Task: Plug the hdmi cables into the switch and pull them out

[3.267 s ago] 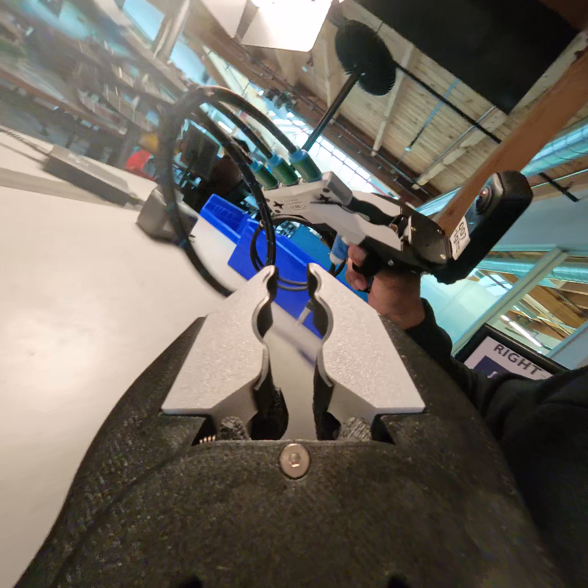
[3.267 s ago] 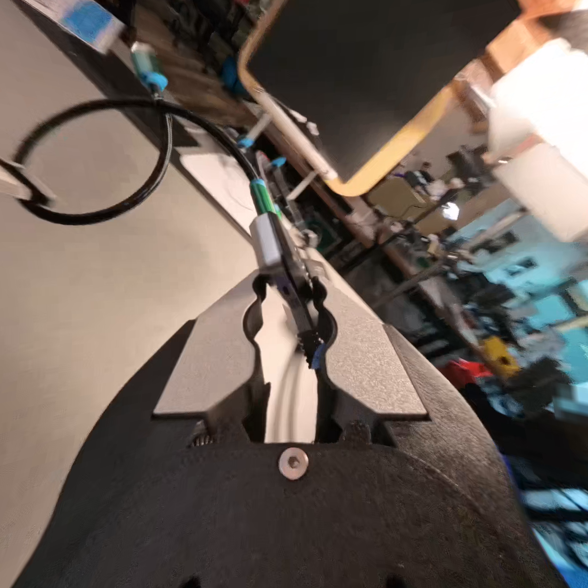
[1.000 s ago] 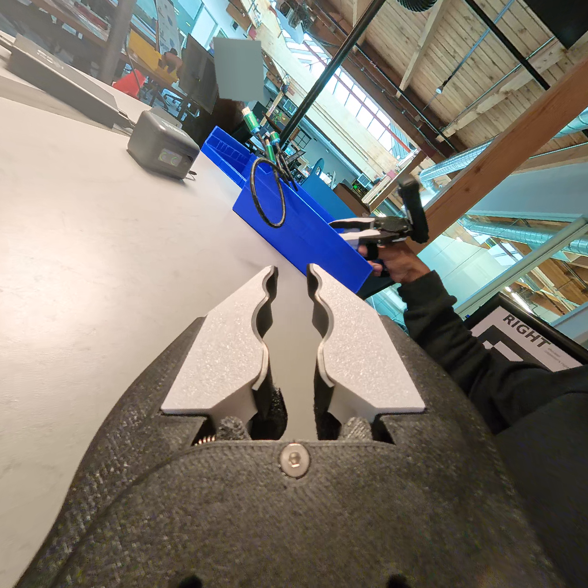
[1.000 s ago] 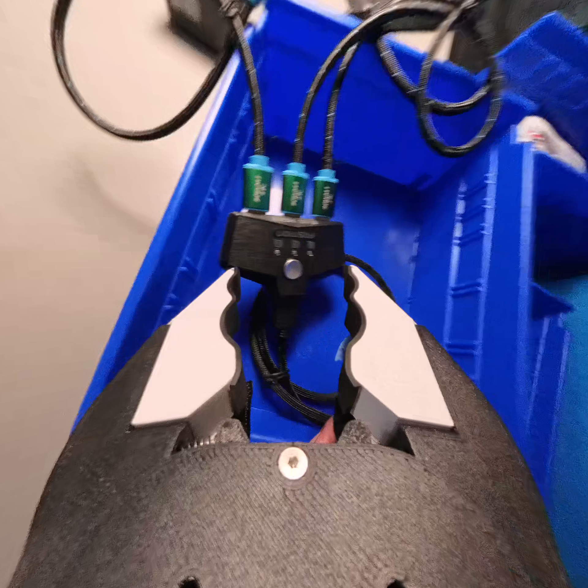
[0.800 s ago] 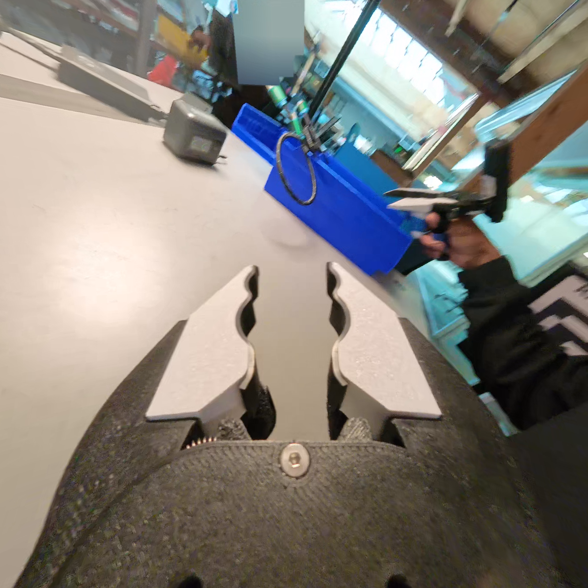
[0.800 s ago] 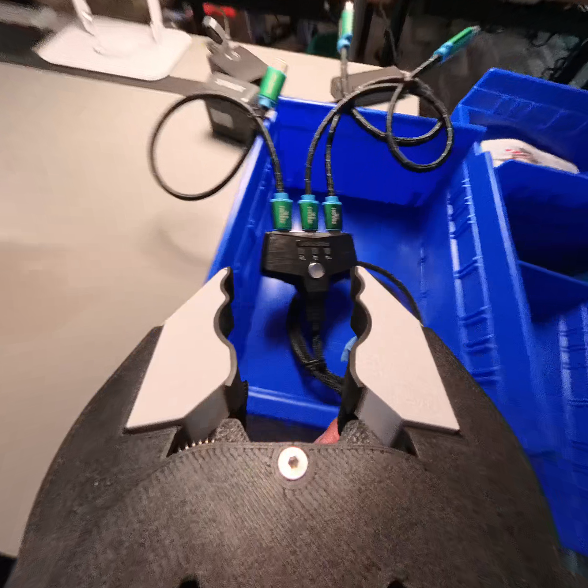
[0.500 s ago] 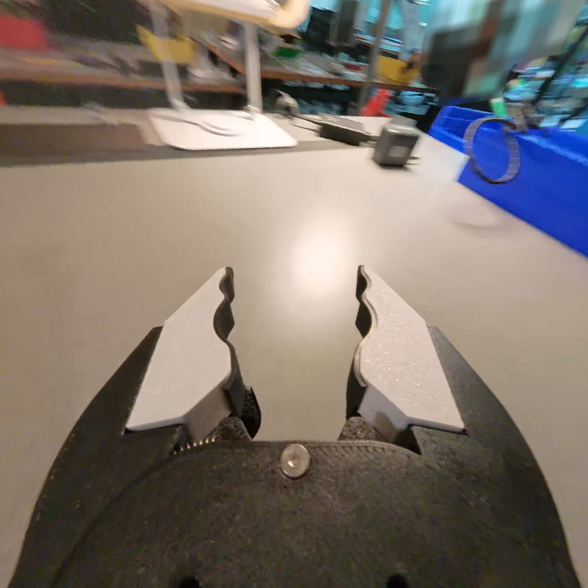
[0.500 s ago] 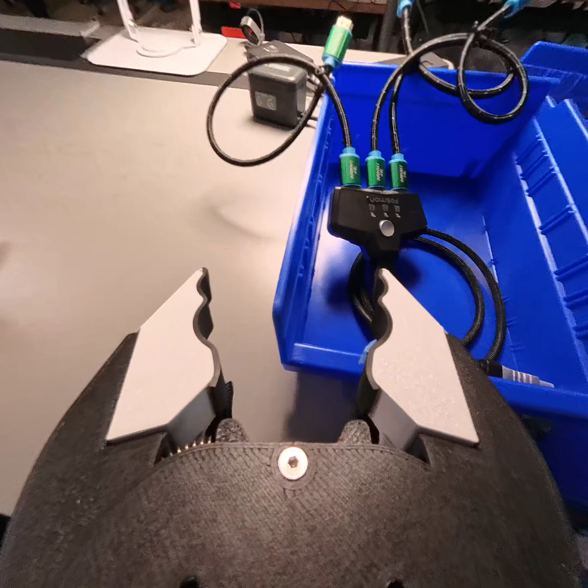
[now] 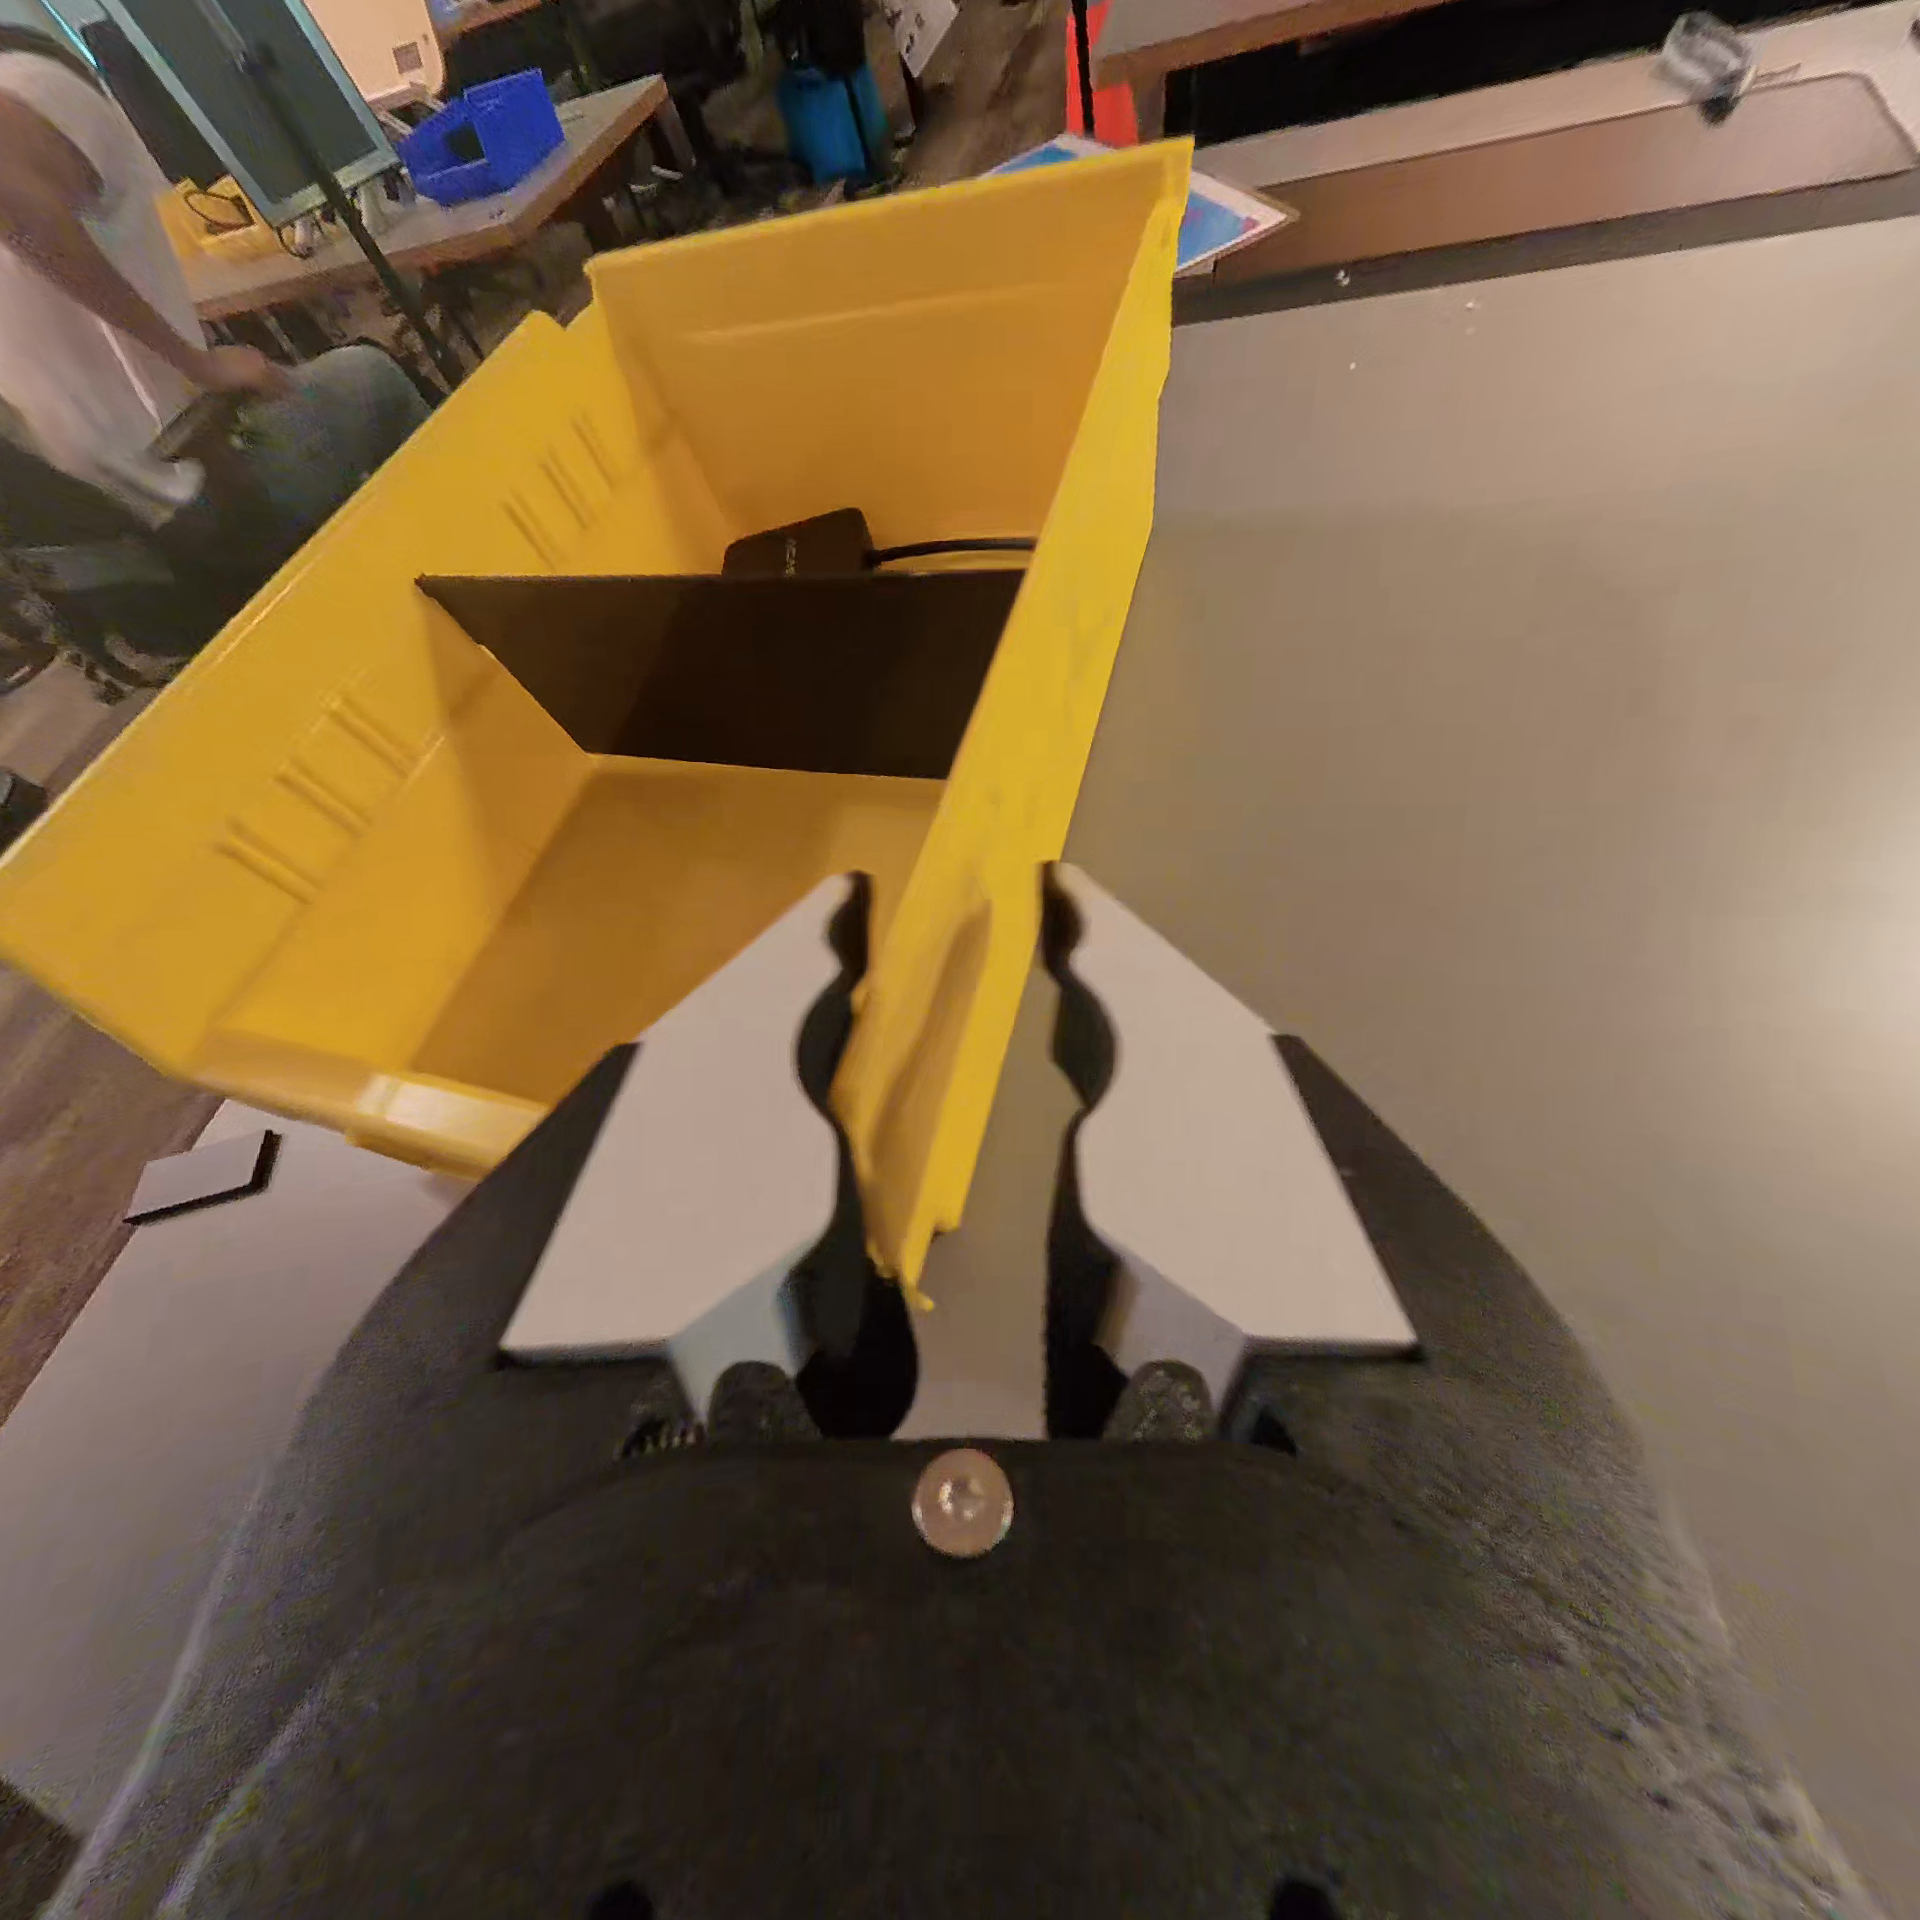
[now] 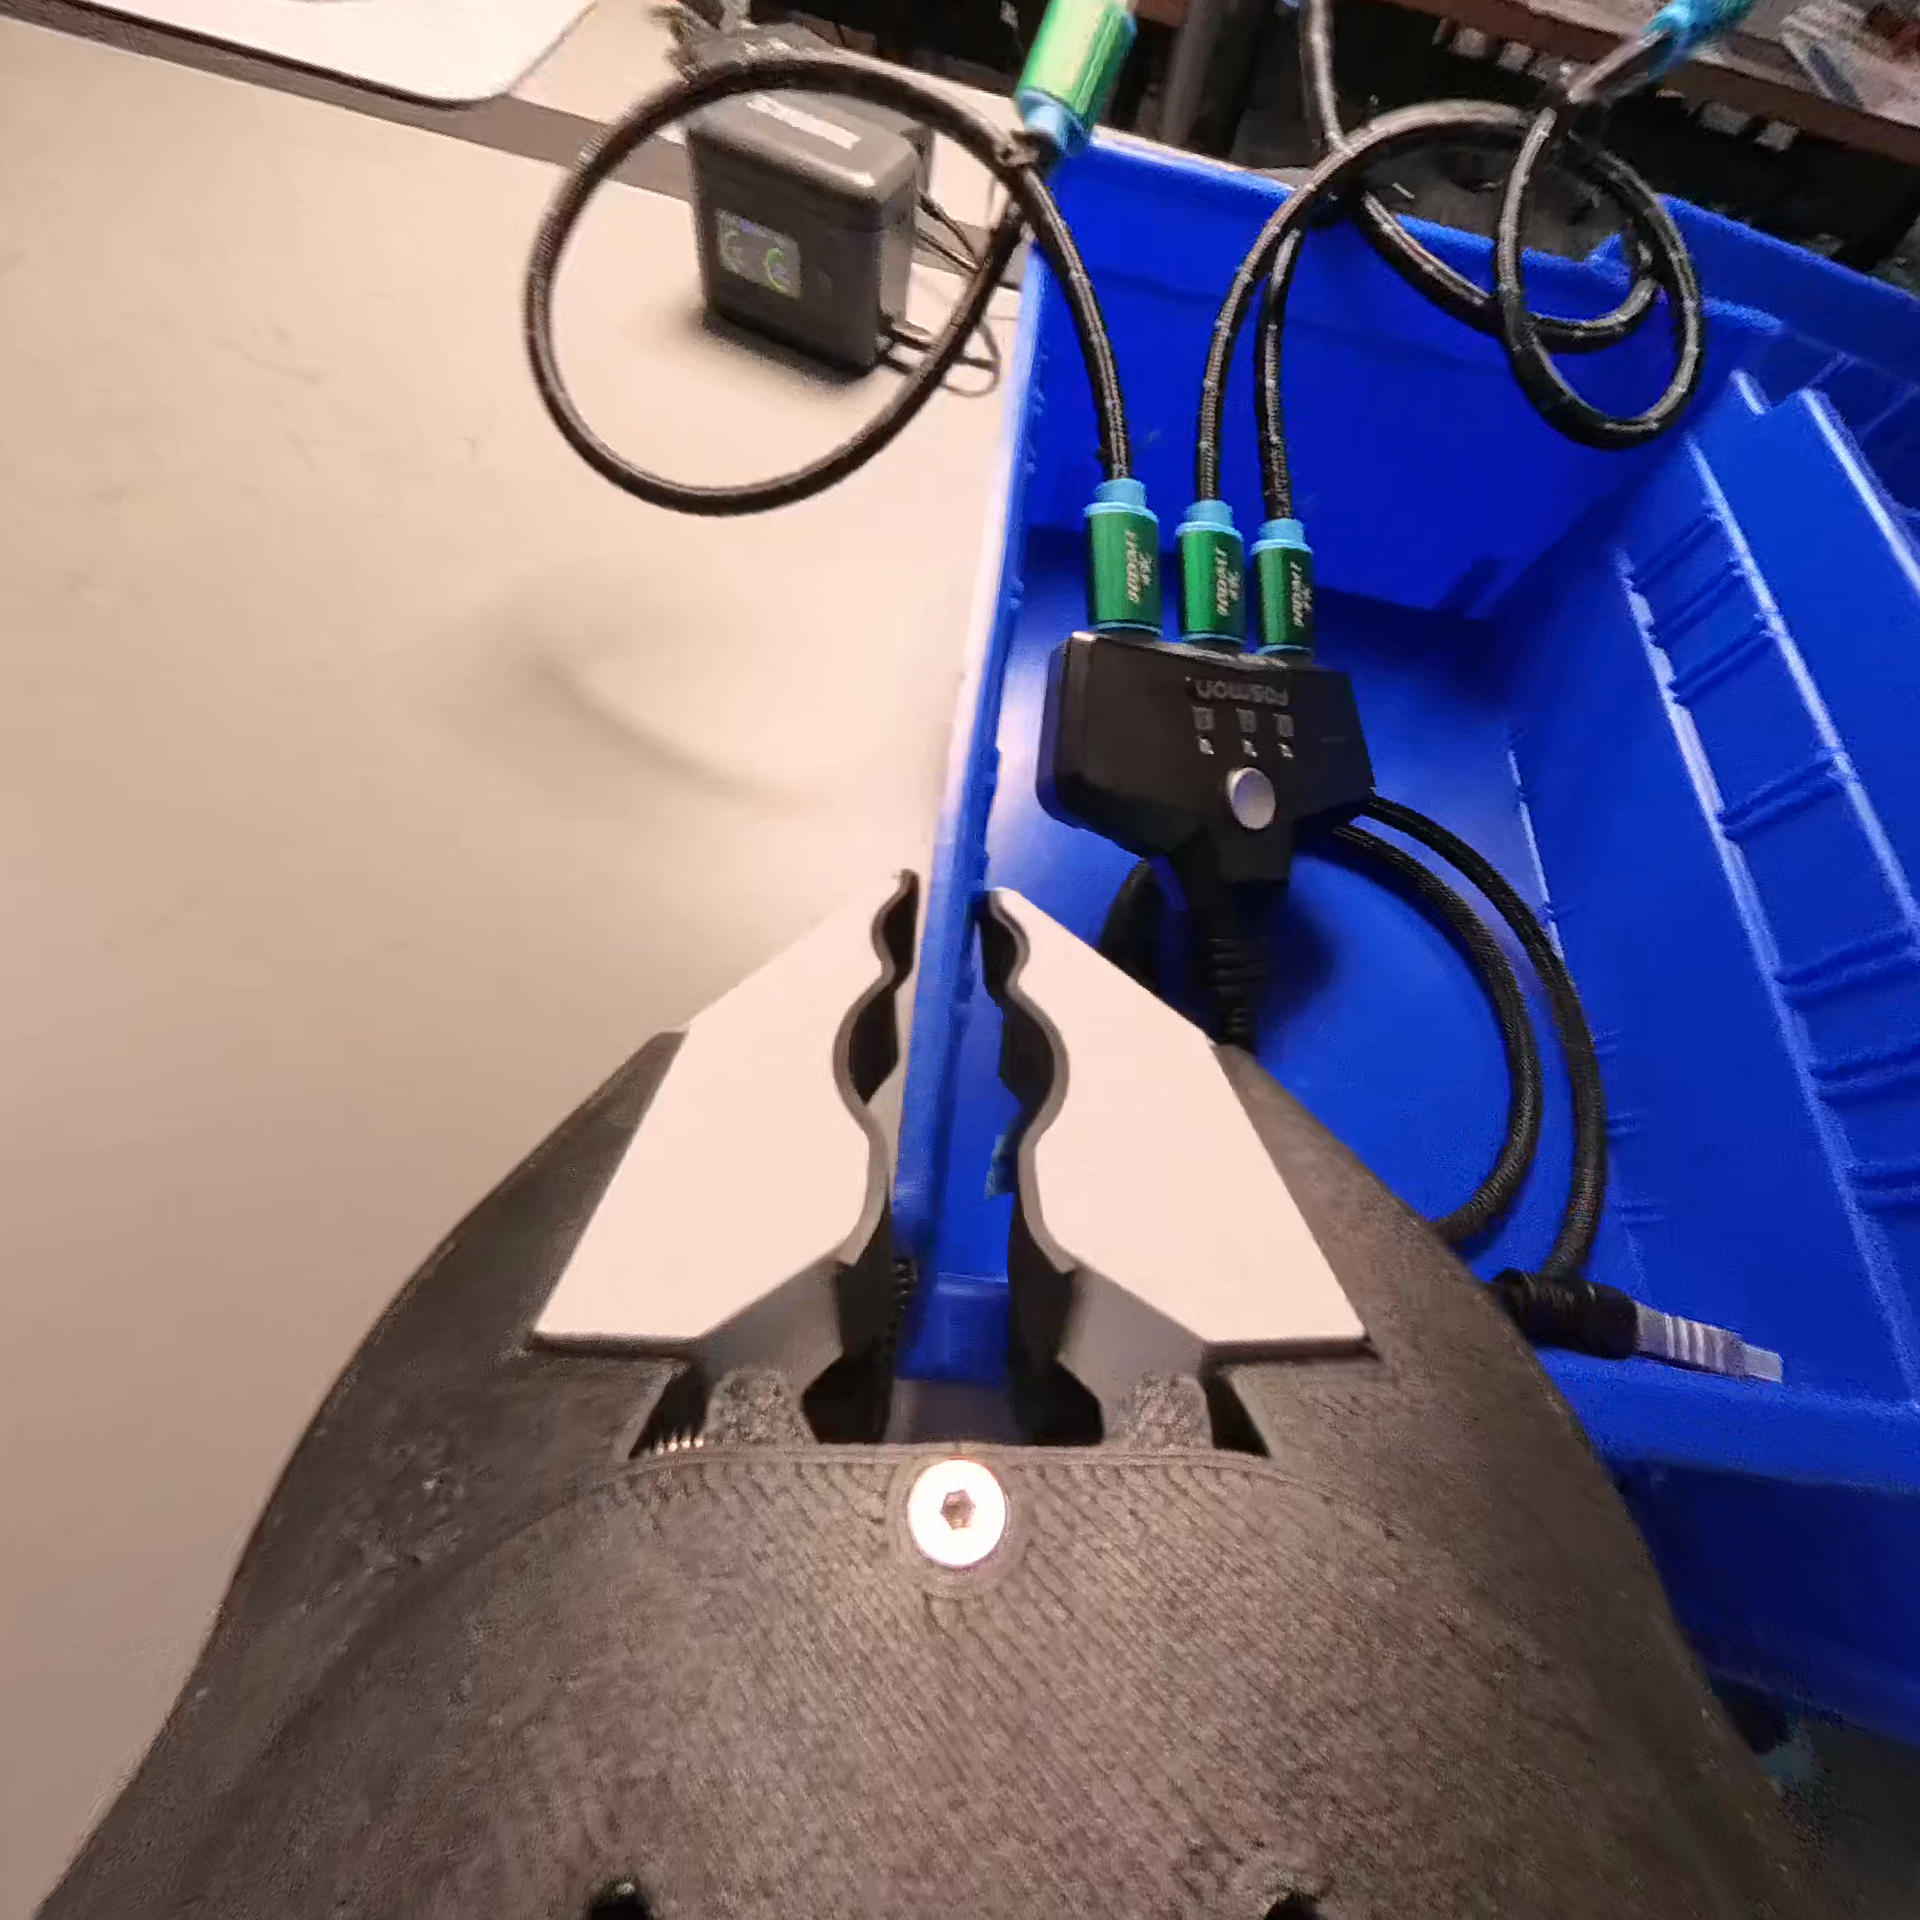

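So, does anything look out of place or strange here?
One cable loops out over the blue bin's left wall and hangs above the table. All three green plugs sit in the switch. Nothing looks damaged.

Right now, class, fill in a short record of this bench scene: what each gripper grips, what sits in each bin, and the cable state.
Left gripper: fingers closed on the right wall of the yellow plastic bin
Right gripper: fingers shut on the left wall of the blue plastic bin
Blue bin contents: black HDMI switch
Cable state: three green-ended braided cables plugged into the switch
Yellow bin contents: black divider panel, small black device behind it
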